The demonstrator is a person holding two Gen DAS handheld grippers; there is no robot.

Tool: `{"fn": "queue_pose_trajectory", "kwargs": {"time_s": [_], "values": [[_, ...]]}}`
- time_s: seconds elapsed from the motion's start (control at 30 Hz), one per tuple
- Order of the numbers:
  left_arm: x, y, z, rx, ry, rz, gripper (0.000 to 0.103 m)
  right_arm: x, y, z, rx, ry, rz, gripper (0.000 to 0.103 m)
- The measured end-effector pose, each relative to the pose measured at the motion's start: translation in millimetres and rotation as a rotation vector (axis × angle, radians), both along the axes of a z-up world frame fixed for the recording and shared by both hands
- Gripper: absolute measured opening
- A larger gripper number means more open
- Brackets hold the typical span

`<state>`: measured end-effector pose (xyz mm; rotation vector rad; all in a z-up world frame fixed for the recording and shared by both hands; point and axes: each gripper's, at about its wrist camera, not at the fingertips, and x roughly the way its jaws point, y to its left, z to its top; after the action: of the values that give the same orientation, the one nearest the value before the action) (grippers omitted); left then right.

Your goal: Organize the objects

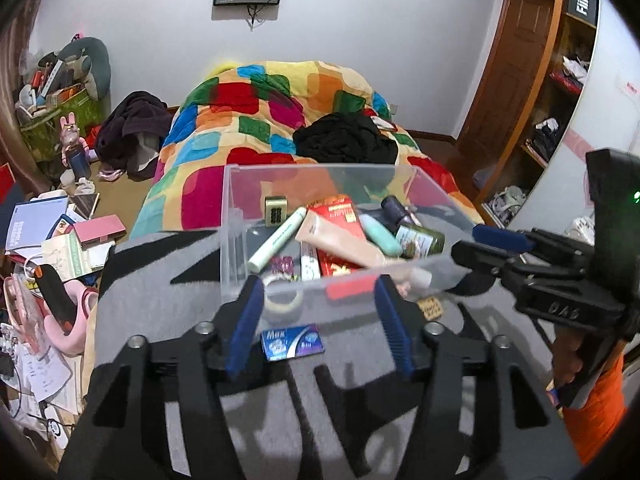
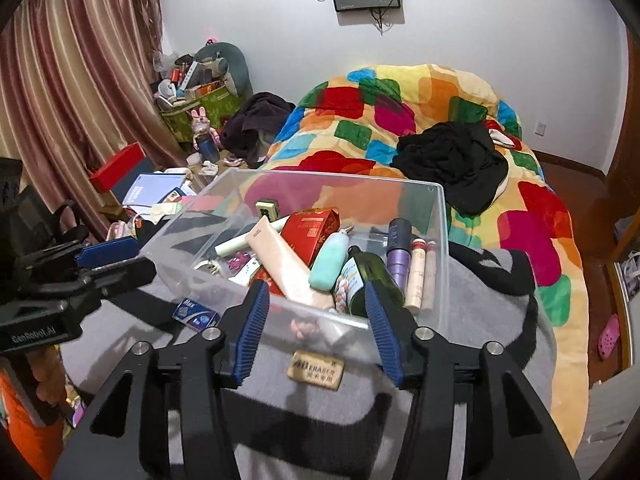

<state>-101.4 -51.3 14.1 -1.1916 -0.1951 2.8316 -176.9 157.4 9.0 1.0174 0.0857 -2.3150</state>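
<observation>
Right wrist view has the eraser (image 2: 316, 370) sitting flat on the grey-and-black blanket (image 2: 480, 320), just outside the near wall of the clear plastic bin (image 2: 434, 216), and pretty much centred between the blue pads of the right gripper (image 2: 316, 322). Jaws are spread wide, nothing in them. So my guess is the eraser is the next pick.

It's a low flat slab on soft fabric, so I'd come down fairly steep, let the pads straddle its short sides, and close gently so the blanket doesn't bunch up into the grip. The bin wall is right ahead of the fingertips, so don't push forward while closing. Then lift over the rim and drop it wherever there's room; the bin is already crowded with a peach tube (image 2: 286, 264), red box (image 2: 310, 232), mint bottle (image 2: 330, 262), green bottle (image 2: 370, 276) and a purple bottle (image 2: 398, 254).

Left wrist view: the left gripper (image 1: 318, 312) is also wide open and empty, hovering over a blue Max card (image 1: 292, 342) lying on the blanket, with a tape roll (image 1: 282, 300) just beyond it against the bin wall. Both tools are angled down and forward toward the bin, side by side, the right one low and level at the bin's right corner in the left view.
</observation>
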Motion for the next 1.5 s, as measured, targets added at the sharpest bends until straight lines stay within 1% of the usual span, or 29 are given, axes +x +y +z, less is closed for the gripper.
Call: {"fn": "queue_pose_trajectory", "kwargs": {"time_s": [0.13,0.3,0.4,0.53,0.63,0.73,0.77,0.83,0.87,0.9,1.07,1.17,1.37,1.5], "values": [[2,0,-15,0.002,-0.049,-0.002,0.061,10,3,-6,0.013,-0.003,0.003,0.052],[1,-4,-44,0.006,-0.142,0.004,0.062,15,9,-21,0.021,-0.043,-0.008,0.055],[-3,-4,-60,0.009,-0.198,0.006,0.062,16,11,-37,0.026,-0.083,-0.017,0.055],[-13,-5,-74,0.007,-0.257,0.016,0.062,10,6,-57,0.053,-0.143,-0.021,0.055],[-18,-3,-73,-0.016,-0.258,0.02,0.062,9,-1,-63,0.077,-0.146,-0.014,0.055],[-25,-1,-76,-0.009,-0.273,0.024,0.062,7,-12,-71,0.115,-0.157,-0.019,0.055],[-26,0,-78,-0.014,-0.28,0.028,0.061,6,-13,-73,0.121,-0.161,-0.023,0.055],[-24,3,-78,-0.047,-0.273,0.029,0.055,8,-16,-75,0.141,-0.142,-0.033,0.055],[-23,5,-78,-0.053,-0.269,0.026,0.051,9,-17,-75,0.146,-0.13,-0.032,0.051],[-21,5,-78,-0.064,-0.263,0.03,0.048,11,-16,-75,0.147,-0.124,-0.028,0.038],[-12,9,-77,-0.084,-0.243,0.041,0.048,17,-13,-72,0.13,-0.114,-0.016,0.038],[-6,12,-76,-0.073,-0.228,0.035,0.048,21,-11,-69,0.11,-0.114,-0.009,0.038],[9,22,-71,0.011,-0.196,-0.005,0.048,29,-10,-58,0.089,-0.092,0.002,0.038],[12,29,-58,0.006,-0.166,-0.023,0.048,35,-8,-44,0.068,-0.057,0.008,0.038]]}}
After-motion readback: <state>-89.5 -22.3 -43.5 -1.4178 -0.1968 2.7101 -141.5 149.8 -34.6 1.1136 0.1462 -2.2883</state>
